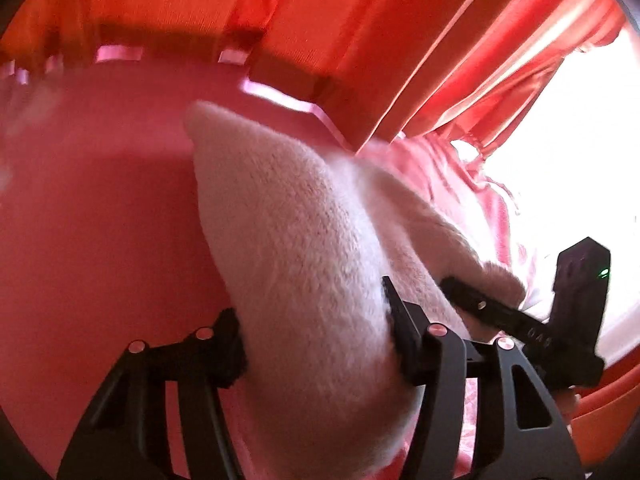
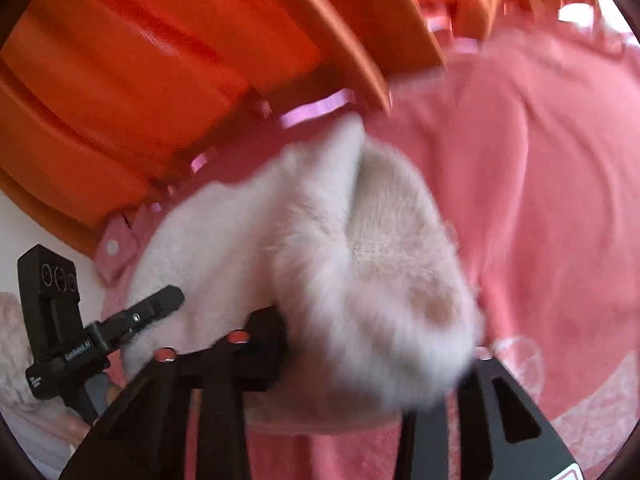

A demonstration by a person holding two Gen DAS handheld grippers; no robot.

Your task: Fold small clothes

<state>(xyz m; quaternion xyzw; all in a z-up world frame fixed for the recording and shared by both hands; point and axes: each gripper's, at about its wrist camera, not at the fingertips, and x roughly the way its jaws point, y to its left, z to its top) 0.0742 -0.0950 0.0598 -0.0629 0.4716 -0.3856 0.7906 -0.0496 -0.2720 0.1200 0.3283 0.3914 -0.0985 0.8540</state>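
A fluffy cream-white garment (image 1: 296, 232) lies bunched on a pink cover (image 1: 100, 220). My left gripper (image 1: 316, 332) is shut on a thick fold of it, and the pile fills the whole gap between the black fingers (image 1: 404, 328). In the right wrist view the same garment (image 2: 360, 240) is raised in a hump. My right gripper (image 2: 372, 344) is shut on its near edge, with the right fingertip hidden under the fleece. Each gripper also shows in the other's view, the right gripper (image 1: 480, 304) and the left gripper (image 2: 156, 304), both at the garment's edge.
Orange curtains (image 1: 360, 20) hang close behind the pink cover, with shiny pink ribbon bands (image 2: 316, 110) along their foot. A bright window (image 1: 580, 140) glares at the right. A pale heart print (image 2: 520, 356) marks the pink cloth (image 2: 560, 200) beside the right gripper.
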